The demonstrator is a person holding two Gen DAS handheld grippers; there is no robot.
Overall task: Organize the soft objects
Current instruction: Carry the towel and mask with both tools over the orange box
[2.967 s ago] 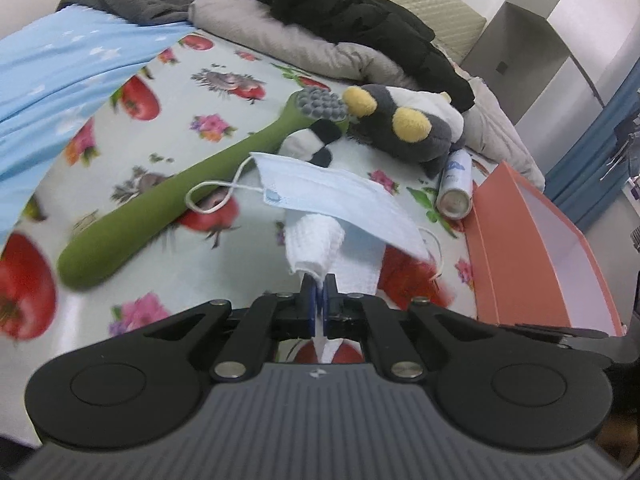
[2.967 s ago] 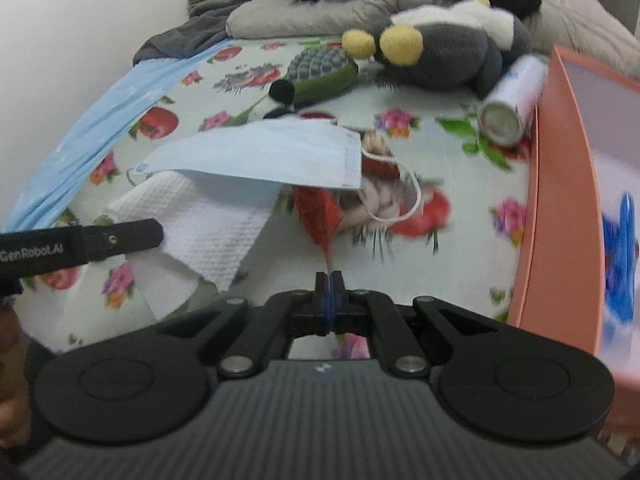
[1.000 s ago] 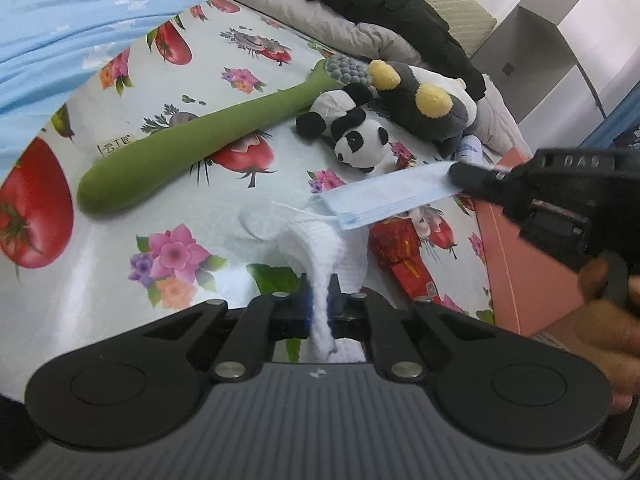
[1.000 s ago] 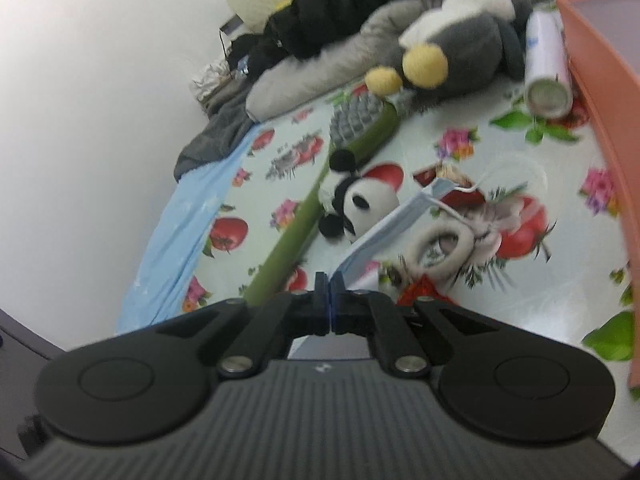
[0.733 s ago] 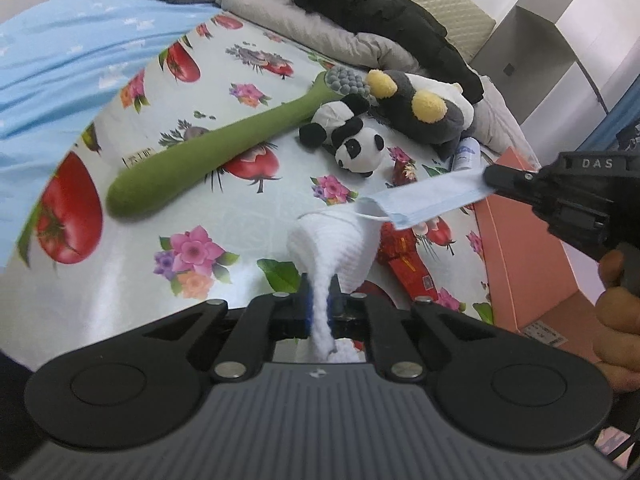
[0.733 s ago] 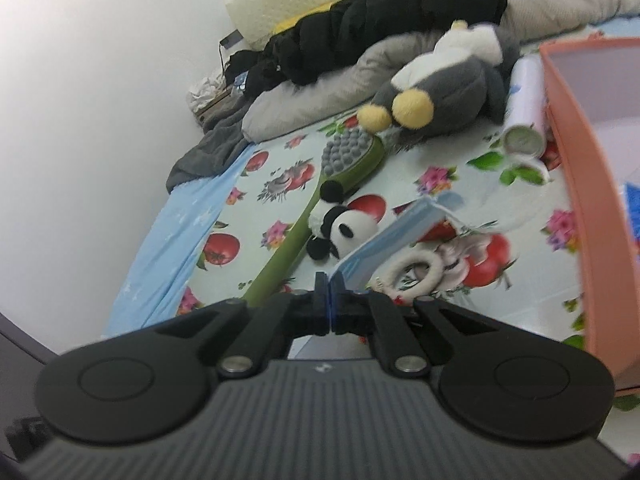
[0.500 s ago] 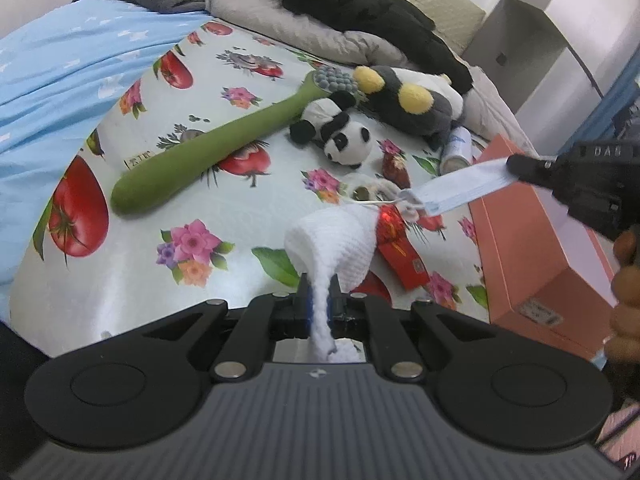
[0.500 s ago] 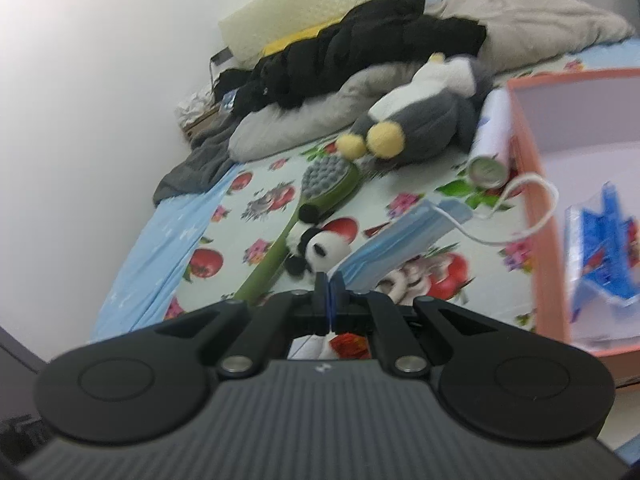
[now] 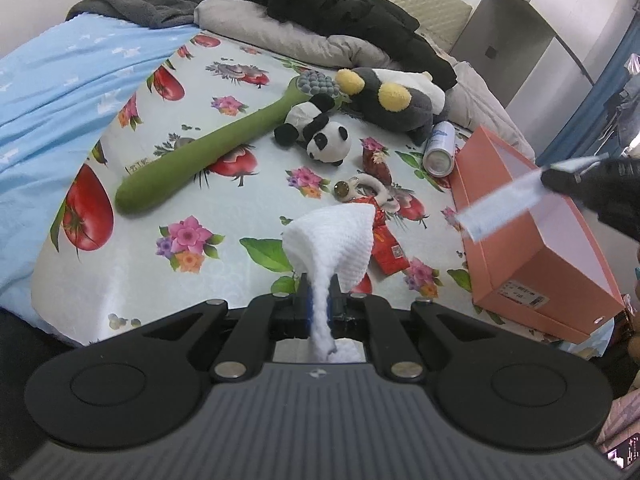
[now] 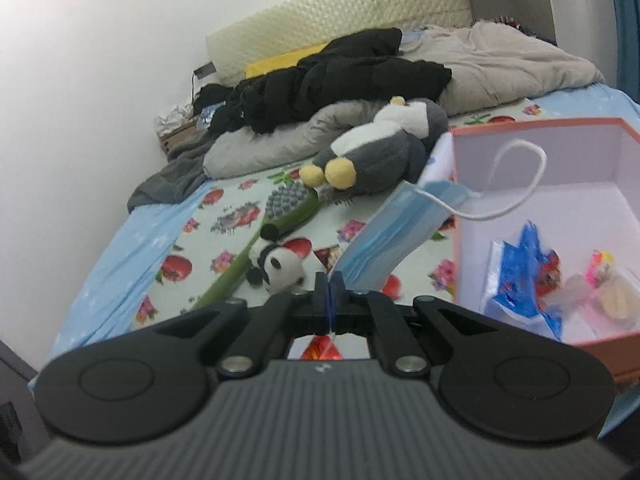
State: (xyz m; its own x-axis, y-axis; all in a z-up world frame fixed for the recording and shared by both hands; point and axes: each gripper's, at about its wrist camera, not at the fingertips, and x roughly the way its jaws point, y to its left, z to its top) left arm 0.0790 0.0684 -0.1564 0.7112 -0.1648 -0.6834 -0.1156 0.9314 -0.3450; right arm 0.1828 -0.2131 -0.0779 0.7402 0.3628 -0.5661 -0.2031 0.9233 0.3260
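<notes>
Meanwhile the left gripper (image 9: 319,294) is clamped on a white waffle-textured cloth (image 9: 334,240), raised above the fruit-and-flower printed bedsheet (image 9: 224,200). Over at the open salmon-pink cardboard box (image 10: 540,168), the right gripper (image 10: 329,290) pinches a pale blue pleated face mask (image 10: 394,236), its white ear loop (image 10: 516,176) dangling over the box's interior.

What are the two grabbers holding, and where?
Left gripper pinches the white waffle-textured cloth at its bunched end; right gripper pinches the light blue face mask at one edge.

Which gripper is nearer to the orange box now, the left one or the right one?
Right. The right gripper holds the face mask beside the orange box. The left gripper, gripping a white cloth, is farther away.
</notes>
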